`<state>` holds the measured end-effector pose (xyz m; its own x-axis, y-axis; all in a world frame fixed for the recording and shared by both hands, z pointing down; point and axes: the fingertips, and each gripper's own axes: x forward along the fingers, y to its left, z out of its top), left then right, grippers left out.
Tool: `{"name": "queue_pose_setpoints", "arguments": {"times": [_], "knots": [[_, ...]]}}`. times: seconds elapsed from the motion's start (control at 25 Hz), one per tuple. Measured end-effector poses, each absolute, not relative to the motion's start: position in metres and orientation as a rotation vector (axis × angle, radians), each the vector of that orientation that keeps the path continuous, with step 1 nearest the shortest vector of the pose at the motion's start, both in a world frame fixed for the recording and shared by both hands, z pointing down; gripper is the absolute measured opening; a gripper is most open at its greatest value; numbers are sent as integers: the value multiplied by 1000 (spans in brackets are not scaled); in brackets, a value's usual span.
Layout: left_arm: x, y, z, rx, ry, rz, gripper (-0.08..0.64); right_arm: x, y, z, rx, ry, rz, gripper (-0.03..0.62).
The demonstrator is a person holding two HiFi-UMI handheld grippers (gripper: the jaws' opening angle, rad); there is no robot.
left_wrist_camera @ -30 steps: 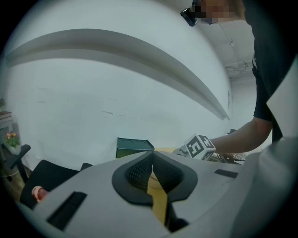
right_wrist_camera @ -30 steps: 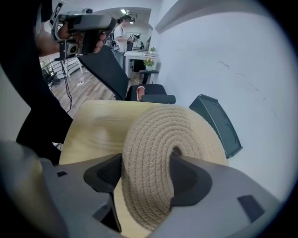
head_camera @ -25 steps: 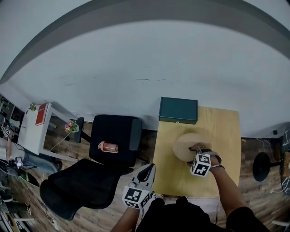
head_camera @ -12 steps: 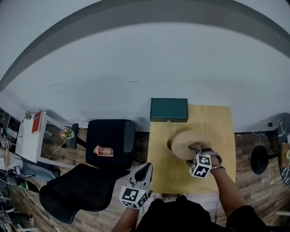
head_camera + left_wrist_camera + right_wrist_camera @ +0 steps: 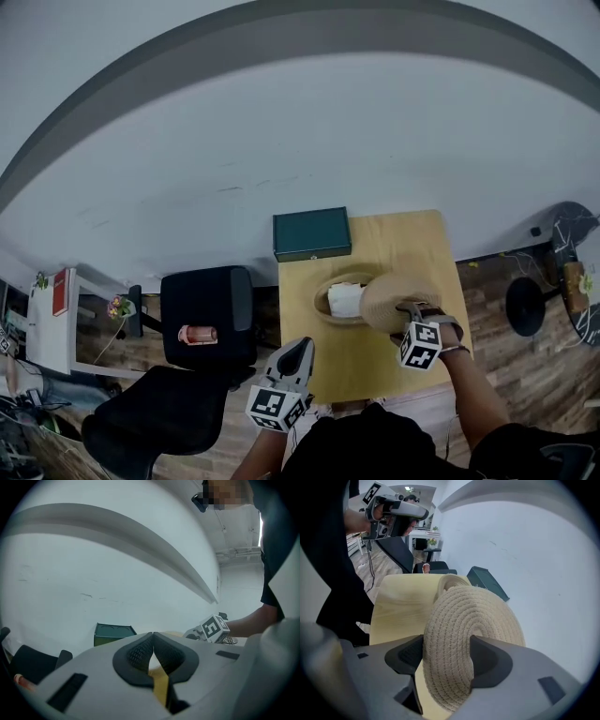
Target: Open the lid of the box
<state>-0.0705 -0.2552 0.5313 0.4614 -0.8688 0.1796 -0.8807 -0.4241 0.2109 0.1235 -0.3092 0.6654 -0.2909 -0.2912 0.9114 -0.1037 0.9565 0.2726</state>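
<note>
A round woven rope lid (image 5: 392, 298) is tilted up off its oval woven box (image 5: 330, 286), held just to the box's right. My right gripper (image 5: 409, 317) is shut on the lid's rim; in the right gripper view both pads press the lid (image 5: 473, 625) between them. The box stands uncovered in the middle of the yellow wooden table (image 5: 375, 361), with a white thing (image 5: 345, 300) inside it. My left gripper (image 5: 298, 354) hovers at the table's front left edge, away from the box, its jaws (image 5: 153, 654) shut with nothing in them.
A dark green flat case (image 5: 311, 234) lies at the table's back left corner against the white wall. A black office chair (image 5: 202, 314) with a small red can (image 5: 197, 335) on it stands left of the table. A black stool base (image 5: 527, 305) is on the floor at right.
The lid has come off the box and moved right and up with my right gripper, baring the box and the white thing inside. My left gripper has stayed put.
</note>
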Motion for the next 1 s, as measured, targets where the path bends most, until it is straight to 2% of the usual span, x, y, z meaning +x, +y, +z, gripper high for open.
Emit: {"name": "queue_pose_setpoints", "arguments": {"times": [0.56, 1.0], "knots": [[-17, -282, 541, 2468, -1401, 107, 20, 207, -315, 690, 376, -1830, -35, 319], [9, -301, 565, 2402, -1414, 180, 20, 225, -332, 750, 259, -1837, 56, 314]]}}
